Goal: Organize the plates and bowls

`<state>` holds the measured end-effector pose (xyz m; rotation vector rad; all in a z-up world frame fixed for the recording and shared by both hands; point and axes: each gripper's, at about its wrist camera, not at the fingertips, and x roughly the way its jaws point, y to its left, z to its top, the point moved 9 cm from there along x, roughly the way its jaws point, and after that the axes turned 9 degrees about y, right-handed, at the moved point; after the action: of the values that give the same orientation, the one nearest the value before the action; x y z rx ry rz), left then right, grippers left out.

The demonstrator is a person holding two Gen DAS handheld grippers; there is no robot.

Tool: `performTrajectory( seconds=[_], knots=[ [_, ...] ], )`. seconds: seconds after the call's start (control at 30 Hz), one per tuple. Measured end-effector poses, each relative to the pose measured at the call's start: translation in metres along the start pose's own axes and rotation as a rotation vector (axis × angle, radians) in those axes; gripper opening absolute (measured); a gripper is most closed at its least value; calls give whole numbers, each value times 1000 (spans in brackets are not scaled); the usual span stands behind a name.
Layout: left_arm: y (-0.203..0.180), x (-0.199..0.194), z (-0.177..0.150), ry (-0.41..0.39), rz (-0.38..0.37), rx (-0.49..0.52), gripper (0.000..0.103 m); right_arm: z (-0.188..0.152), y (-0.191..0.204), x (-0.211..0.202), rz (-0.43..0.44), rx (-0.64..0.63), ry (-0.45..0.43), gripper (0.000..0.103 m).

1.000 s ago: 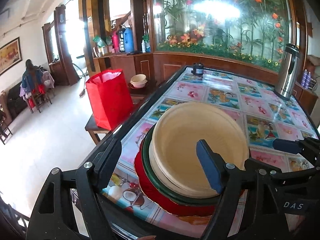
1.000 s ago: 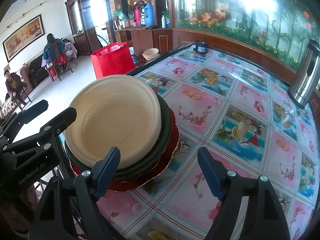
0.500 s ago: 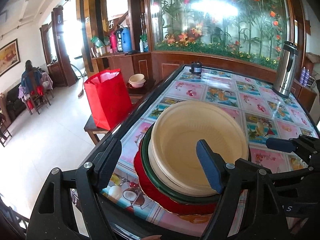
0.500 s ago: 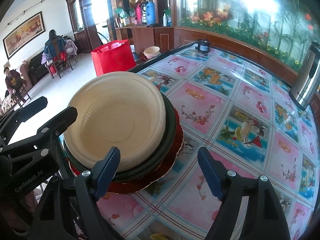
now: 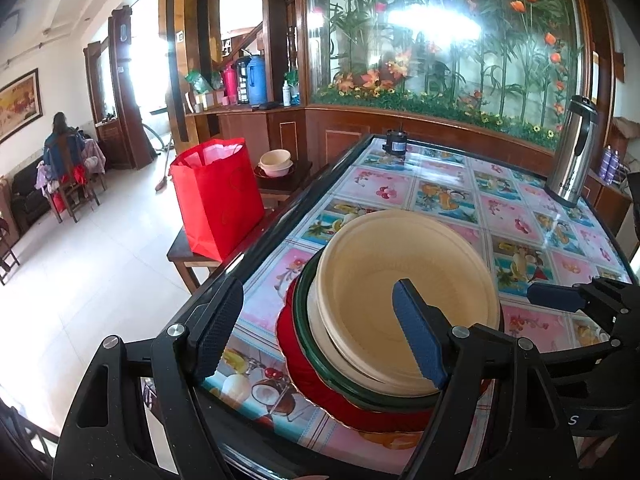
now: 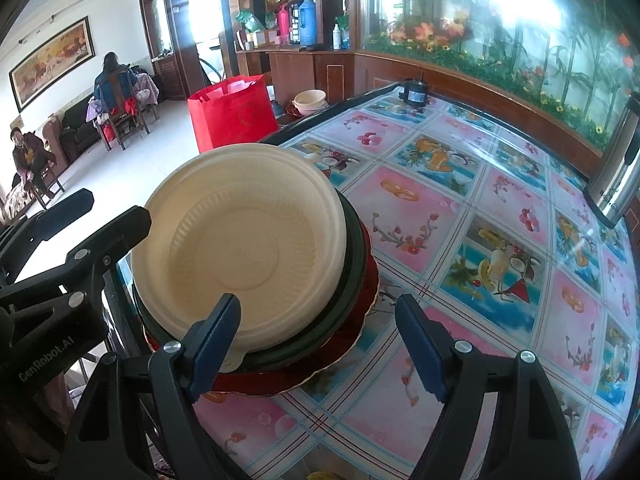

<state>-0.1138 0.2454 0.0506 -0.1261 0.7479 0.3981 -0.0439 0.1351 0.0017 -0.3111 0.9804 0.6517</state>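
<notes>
A cream plate [image 5: 404, 292] tops a stack: under it a dark green plate [image 5: 312, 348] and a red scalloped plate [image 5: 296, 364], at the table's near left corner. The stack also shows in the right wrist view: cream plate [image 6: 240, 248], green plate [image 6: 352, 264], red plate [image 6: 368, 292]. My left gripper [image 5: 320, 332] is open and empty, its jaws astride the stack's near left rim. My right gripper [image 6: 320, 344] is open and empty, just in front of the stack's near right rim. Two cream bowls [image 5: 275, 162] sit on a side table beyond the table.
The glass-topped table [image 6: 500, 216] has fruit-pattern tiles. A steel thermos jug [image 5: 570, 152] stands at the far right. A small black object [image 5: 396, 143] sits at the far edge. A red bag [image 5: 218, 196] stands on a low wooden stool left of the table.
Both grippers have edged slightly closer to the plate stack. The stack itself has not moved, and both jaws stay open.
</notes>
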Motion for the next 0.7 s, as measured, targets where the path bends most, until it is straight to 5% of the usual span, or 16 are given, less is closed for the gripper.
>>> performTrajectory(
  seconds=[0.7],
  knots=[
    [2,-2,-3,11,-15,-5,78,-4,2,2,-5,-9,13,80]
  ],
)
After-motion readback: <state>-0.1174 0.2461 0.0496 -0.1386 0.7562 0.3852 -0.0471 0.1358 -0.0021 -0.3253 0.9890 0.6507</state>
